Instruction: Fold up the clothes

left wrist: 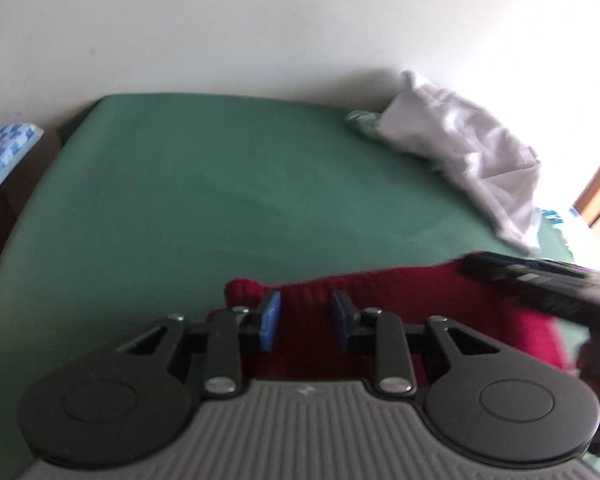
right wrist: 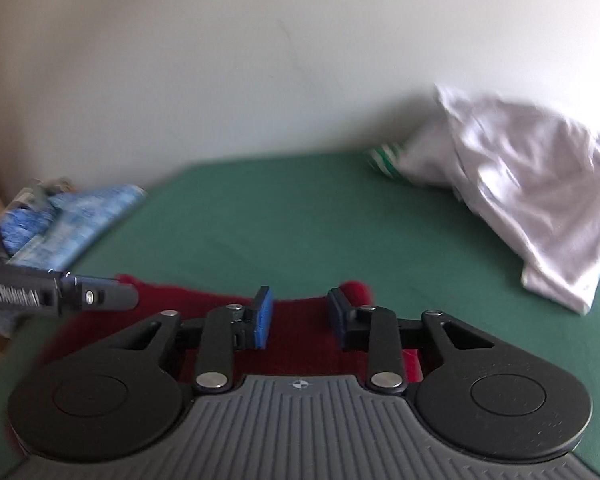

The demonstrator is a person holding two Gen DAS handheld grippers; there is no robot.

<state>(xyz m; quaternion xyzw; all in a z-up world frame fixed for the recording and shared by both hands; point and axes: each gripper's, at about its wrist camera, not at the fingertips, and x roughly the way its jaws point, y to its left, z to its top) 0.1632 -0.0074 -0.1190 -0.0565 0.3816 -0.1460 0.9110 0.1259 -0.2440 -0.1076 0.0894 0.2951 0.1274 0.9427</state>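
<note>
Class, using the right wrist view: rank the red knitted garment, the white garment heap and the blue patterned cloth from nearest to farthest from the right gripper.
1. Red knitted garment: directly under the open right gripper, between its fingers.
2. Blue patterned cloth and white garment heap: both clearly farther, the cloth off the green surface's left edge, the heap at back right. Their order is too close to call.

Left tool (left wrist: pixel 306 322) gapes over red knit (left wrist: pixel 380 300) on green sheet (left wrist: pixel 199 200).

Soft daylight from the right, blown-out glare at the left wrist view's right edge, motion blur smearing the white cloth pile (right wrist: pixel 540 196), fisheye bending of edges, dark vignetted corners, muted colours
</note>
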